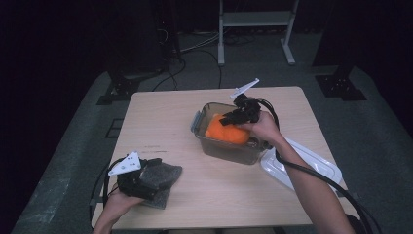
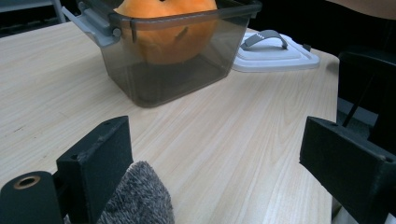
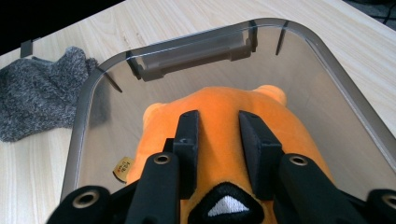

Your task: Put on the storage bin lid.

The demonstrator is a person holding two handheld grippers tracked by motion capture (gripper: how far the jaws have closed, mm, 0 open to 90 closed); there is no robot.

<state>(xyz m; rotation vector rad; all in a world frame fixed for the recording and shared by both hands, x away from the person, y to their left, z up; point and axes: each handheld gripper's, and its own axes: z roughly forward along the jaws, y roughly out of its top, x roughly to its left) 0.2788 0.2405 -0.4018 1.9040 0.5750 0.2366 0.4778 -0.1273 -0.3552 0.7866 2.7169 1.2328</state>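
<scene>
Right gripper (image 3: 218, 140) angled down into the smoky plastic bin (image 3: 327, 60), narrow jaws pinching the orange plush toy (image 3: 224, 107) inside; left gripper (image 2: 219, 172) rests level on the table (image 2: 224, 126), jaws spread, beside a grey sock (image 2: 137, 196)

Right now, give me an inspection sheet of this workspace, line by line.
Surface: wooden table, bare at the far left.
Job's things: orange plush toy inside the clear bin.
Clutter: grey knit cloth near the front left; white lid beside the bin.
Claws: right claw pinching the plush; left claw wide open, cloth by one jaw.
Cables: black cable along the right forearm.
Surroundings: dark floor, metal stand behind.
</scene>
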